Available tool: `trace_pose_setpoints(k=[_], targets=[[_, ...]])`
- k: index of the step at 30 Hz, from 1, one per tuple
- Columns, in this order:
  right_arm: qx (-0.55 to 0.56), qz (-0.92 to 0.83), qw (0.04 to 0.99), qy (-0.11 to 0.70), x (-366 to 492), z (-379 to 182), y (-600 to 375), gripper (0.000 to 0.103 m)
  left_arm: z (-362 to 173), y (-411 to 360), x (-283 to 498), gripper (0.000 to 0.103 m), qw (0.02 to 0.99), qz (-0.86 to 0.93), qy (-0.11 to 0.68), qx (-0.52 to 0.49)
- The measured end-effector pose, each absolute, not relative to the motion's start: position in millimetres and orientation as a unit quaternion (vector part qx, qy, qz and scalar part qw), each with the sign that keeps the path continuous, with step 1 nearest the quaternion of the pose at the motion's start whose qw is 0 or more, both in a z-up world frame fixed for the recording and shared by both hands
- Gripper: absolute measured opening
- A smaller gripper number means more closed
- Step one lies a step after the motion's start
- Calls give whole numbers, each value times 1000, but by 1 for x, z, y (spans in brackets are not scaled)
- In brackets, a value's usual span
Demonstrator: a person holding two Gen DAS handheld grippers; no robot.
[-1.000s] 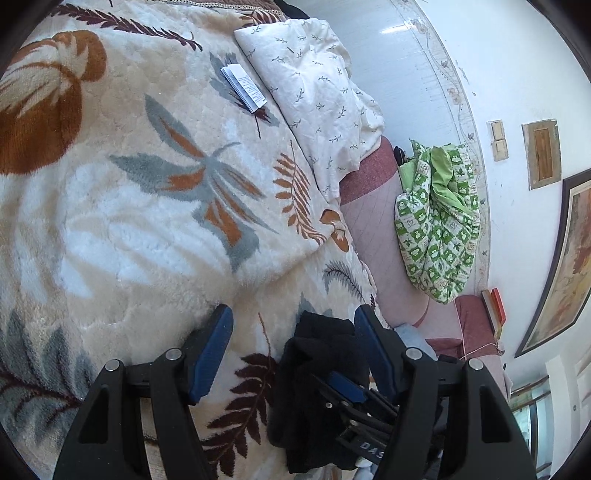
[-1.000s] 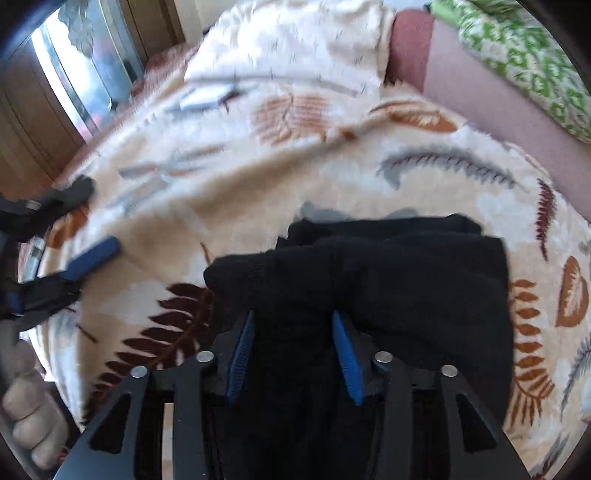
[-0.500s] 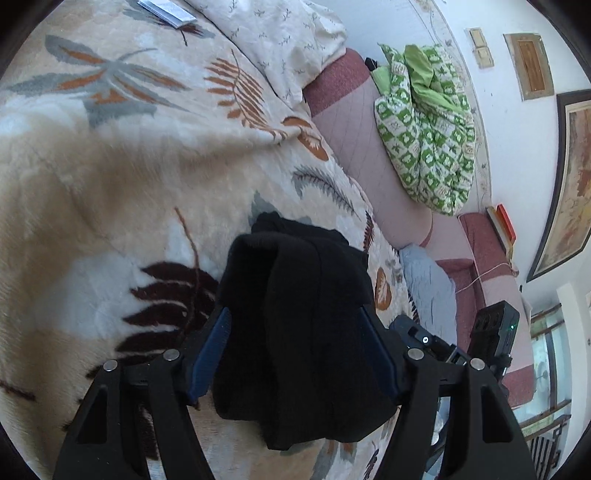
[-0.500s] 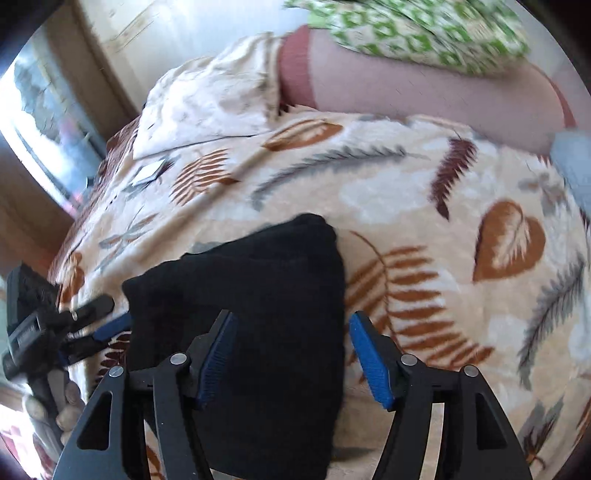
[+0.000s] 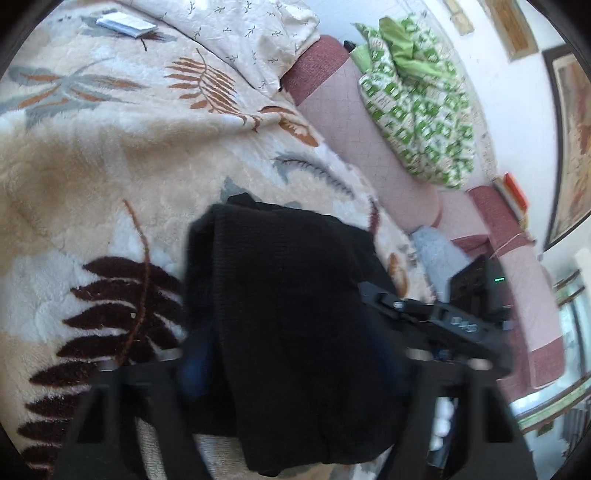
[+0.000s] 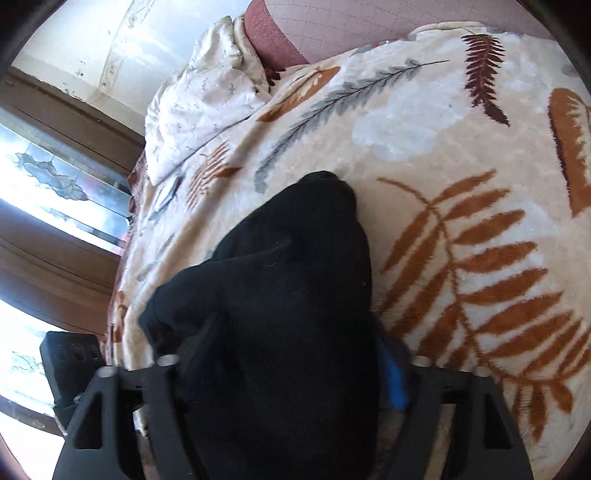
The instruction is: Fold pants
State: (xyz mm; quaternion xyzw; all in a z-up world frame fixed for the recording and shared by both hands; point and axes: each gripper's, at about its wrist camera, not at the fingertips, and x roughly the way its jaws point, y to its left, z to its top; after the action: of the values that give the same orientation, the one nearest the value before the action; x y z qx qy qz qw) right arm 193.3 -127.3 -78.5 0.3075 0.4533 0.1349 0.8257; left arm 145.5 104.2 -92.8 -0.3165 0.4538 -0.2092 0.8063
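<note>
The black pants [image 5: 288, 302] lie folded in a thick bundle on the leaf-patterned blanket [image 5: 110, 147]. My left gripper [image 5: 291, 365] is open, its blue-padded fingers [image 5: 195, 369] straddling the bundle's near end. My right gripper [image 6: 291, 354] is also open, its fingers on either side of the same bundle [image 6: 295, 295]; only the right blue pad [image 6: 391, 380] shows, the other is hidden by cloth. The right gripper's body [image 5: 443, 317] shows at the right in the left wrist view. Whether the pads touch the cloth I cannot tell.
A cream pillow [image 5: 240, 40] and a white paper [image 5: 125, 26] lie at the blanket's far end. A pink padded headboard [image 5: 354, 122] with a green-white cloth [image 5: 417, 110] runs along the right. A wooden window frame [image 6: 55, 229] is left in the right wrist view.
Both grippers have moved in over the folded pants, and the bundle now fills the space between each pair of fingers. The right gripper let go of the cloth and opened a second ago.
</note>
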Motion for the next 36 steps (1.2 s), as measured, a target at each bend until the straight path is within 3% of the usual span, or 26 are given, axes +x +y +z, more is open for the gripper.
trace_pose_setpoints(k=[2,4,8,12,15,16,19,21,26,29,32,36], targets=[[304,144,832,441,187,-63,-127,23,-89,102,149,40,808,-204,456,-313],[307,177,830,432,181,-40,-133,19,-88,97,158,34,793,-218,460,-334],[309,169,852,388,176,0,-157,18,-72,62,183,32,792,-234,462,-322],[311,123,863,378,174,4,-198,18,-67,10,207,32,795,-243,480,-279],[322,72,857,395,174,-21,-232,19,-76,-25,228,36,791,-235,508,-247],[326,63,851,408,174,-33,-241,22,-79,-33,231,42,794,-229,511,-237],[336,14,840,426,165,-64,-268,43,-71,-43,227,56,803,-231,506,-216],[338,-5,848,408,152,-66,-281,61,-64,-38,221,58,799,-234,514,-209],[275,-35,895,351,111,-20,-285,62,-32,-18,204,61,814,-224,490,-215],[256,-3,909,328,86,-1,-271,56,-19,-28,210,64,815,-231,485,-216],[267,35,905,331,74,-7,-250,50,-22,-49,226,64,807,-239,494,-217],[262,66,892,362,61,-41,-227,50,-53,-59,247,66,785,-203,534,-239]])
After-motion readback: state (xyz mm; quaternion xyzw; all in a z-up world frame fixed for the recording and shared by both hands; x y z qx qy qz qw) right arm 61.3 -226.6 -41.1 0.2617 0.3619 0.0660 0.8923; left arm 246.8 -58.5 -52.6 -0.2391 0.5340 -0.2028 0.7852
